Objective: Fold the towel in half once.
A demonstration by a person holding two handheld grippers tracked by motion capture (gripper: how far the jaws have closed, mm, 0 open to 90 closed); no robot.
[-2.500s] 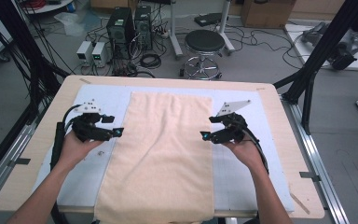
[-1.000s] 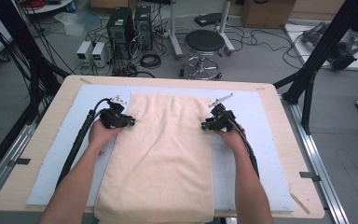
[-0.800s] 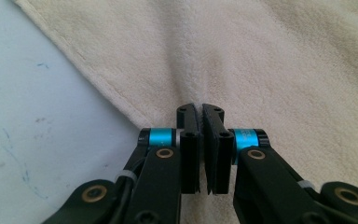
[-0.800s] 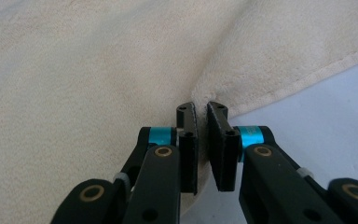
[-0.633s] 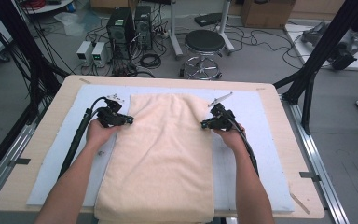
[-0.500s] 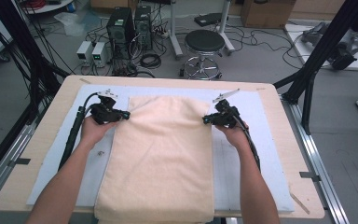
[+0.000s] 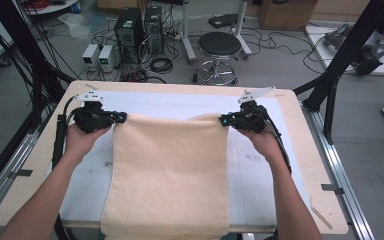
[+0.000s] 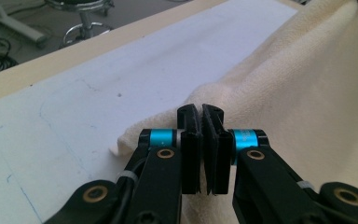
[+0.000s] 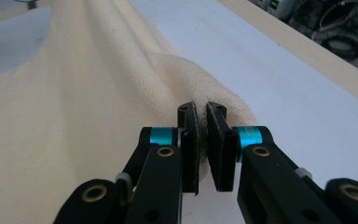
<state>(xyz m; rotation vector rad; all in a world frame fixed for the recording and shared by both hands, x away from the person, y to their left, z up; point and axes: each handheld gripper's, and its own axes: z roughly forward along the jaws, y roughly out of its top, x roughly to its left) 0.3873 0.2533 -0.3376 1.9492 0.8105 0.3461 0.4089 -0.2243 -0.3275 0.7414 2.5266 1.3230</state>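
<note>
Cream towel (image 7: 170,170) lies lengthwise down the middle of the table (image 7: 300,150), on a white mat (image 7: 180,102); its near end hangs over the table's front edge. The far end is lifted off the mat and pulled back toward the person, held at both far corners. Left gripper (image 7: 121,118) is clamped on the far left corner: in the left gripper view the 2 black jaws of that gripper (image 8: 203,122) are pressed together with a fold of towel (image 8: 303,102) pinched between them, cloth bunching just behind the tips. Right gripper (image 7: 223,120) is clamped on the far right corner: in the right gripper view the jaws of that gripper (image 9: 203,122) sit close with a narrow gap, a rolled edge of towel (image 9: 88,93) caught between the pads. Between the 2 grippers the raised towel edge runs fairly straight across, a small hump of cloth behind it near the right gripper. Both hands, left (image 7: 82,137) and right (image 7: 262,140), grip the tool handles, forearms coming in from the bottom. Grippers are well apart, one at each side of the towel. Beyond the table: a round stool (image 7: 220,47), computer towers (image 7: 137,27) and loose cables on the floor.
</note>
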